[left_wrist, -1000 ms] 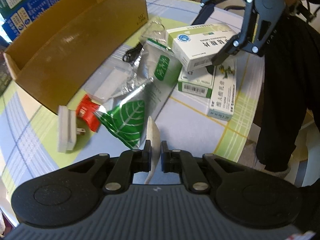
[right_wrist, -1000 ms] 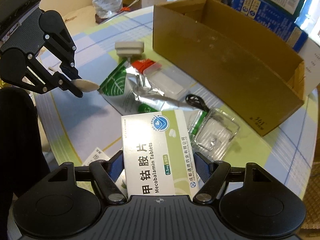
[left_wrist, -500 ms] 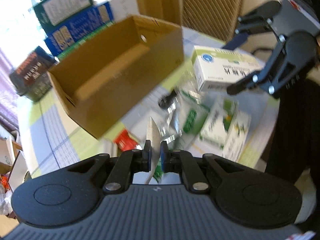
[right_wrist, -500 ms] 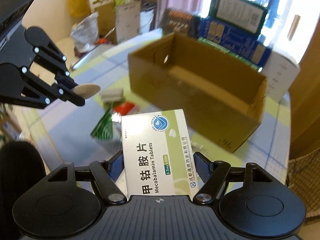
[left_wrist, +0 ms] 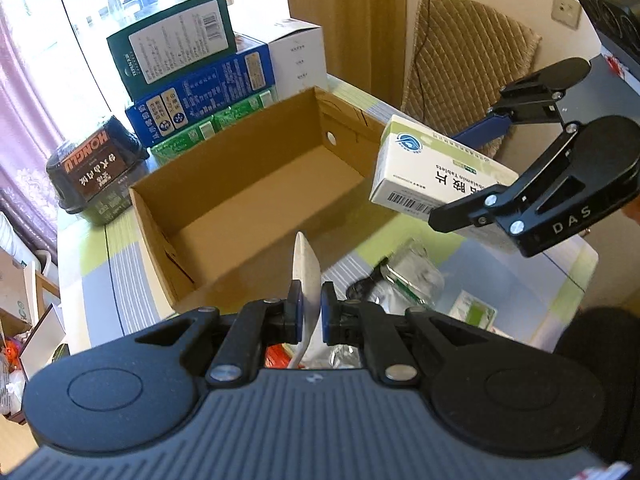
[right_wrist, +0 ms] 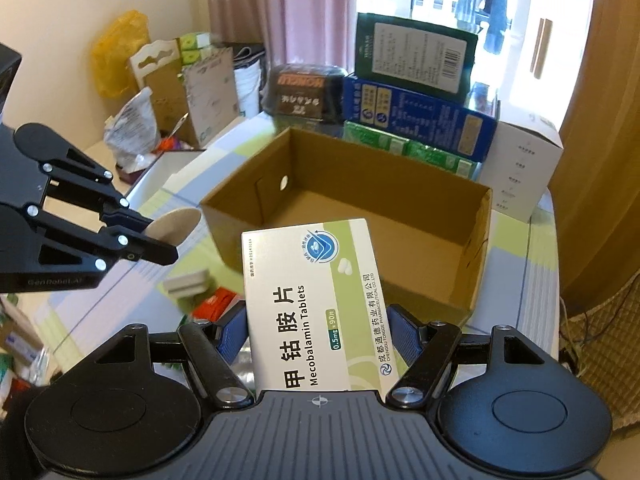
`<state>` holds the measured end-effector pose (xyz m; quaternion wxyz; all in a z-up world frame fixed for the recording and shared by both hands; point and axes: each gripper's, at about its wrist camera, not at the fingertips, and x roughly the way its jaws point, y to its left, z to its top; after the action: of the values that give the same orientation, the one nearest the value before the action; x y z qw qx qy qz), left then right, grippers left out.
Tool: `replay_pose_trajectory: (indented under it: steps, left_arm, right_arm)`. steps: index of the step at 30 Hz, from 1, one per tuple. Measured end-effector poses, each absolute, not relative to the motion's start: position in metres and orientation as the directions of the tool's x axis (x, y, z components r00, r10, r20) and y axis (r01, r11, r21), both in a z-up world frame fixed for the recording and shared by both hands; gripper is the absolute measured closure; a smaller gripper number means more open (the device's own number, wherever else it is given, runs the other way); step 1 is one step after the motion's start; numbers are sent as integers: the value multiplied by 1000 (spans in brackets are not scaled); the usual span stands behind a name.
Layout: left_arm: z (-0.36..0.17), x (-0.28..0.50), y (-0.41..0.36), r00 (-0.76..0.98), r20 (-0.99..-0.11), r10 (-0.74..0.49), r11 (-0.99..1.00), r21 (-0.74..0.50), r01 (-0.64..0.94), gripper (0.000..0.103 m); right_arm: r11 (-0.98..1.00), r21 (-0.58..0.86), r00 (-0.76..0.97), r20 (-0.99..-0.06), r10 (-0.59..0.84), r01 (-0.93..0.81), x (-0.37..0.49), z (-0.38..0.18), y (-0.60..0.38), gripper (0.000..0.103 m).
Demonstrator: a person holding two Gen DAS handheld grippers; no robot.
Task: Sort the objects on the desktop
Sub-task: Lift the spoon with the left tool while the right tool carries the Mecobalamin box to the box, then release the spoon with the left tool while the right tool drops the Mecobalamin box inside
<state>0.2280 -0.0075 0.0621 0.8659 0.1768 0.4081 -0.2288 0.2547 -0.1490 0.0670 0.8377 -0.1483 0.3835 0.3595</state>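
Note:
My left gripper [left_wrist: 308, 304] is shut on a thin pale spoon [left_wrist: 306, 268], held edge-on above the near wall of the open cardboard box [left_wrist: 248, 208]. In the right wrist view the left gripper [right_wrist: 160, 240] hangs left of the box [right_wrist: 360, 216], with the spoon [right_wrist: 176, 222] sticking out of its tip. My right gripper [right_wrist: 318, 328] is shut on a white and green Mecobalamin tablets box [right_wrist: 312, 280], held in the air just in front of the cardboard box. The left wrist view shows that right gripper [left_wrist: 464, 168] at the box's right end. The cardboard box holds nothing.
Behind the cardboard box stand a dark green carton [left_wrist: 176, 40], a blue carton [left_wrist: 200, 96], a white carton [left_wrist: 296, 56] and a dark package [left_wrist: 96, 168]. Foil pouches [left_wrist: 408, 280], a white adapter [right_wrist: 188, 284] and a red packet [right_wrist: 214, 300] lie on the table. A cushioned chair [left_wrist: 460, 64] stands beyond.
Both grippers have risen from the clutter and swung toward the cardboard box, each keeping its load. The tablets box is now off the other packets and level with the box's rim.

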Motion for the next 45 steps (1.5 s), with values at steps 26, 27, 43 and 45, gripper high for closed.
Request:
replay_pose_trajectory:
  steps: [26,27,43,45]
  left_arm:
    - [64,404,15,611,-717,-335,934,-166,318,98]
    - [59,409,17,616,-714,-333,936,-173,305,98]
    - [-5,443,33,609,-738,-291,956,-196,220,85]
    - [-7,442,36,615,-734,-286,957,-197,211,81]
  right_arm:
    - [857,169,531,-722,444,-487,415,54,-121,33]
    - [860,172,532,-723,441,-480,420,51,-120,33]
    - [882,142,508,-772,383,-449,454,-13,-115,33]
    - [883,144,501,-778,381,-447,455,-18,-116,33]
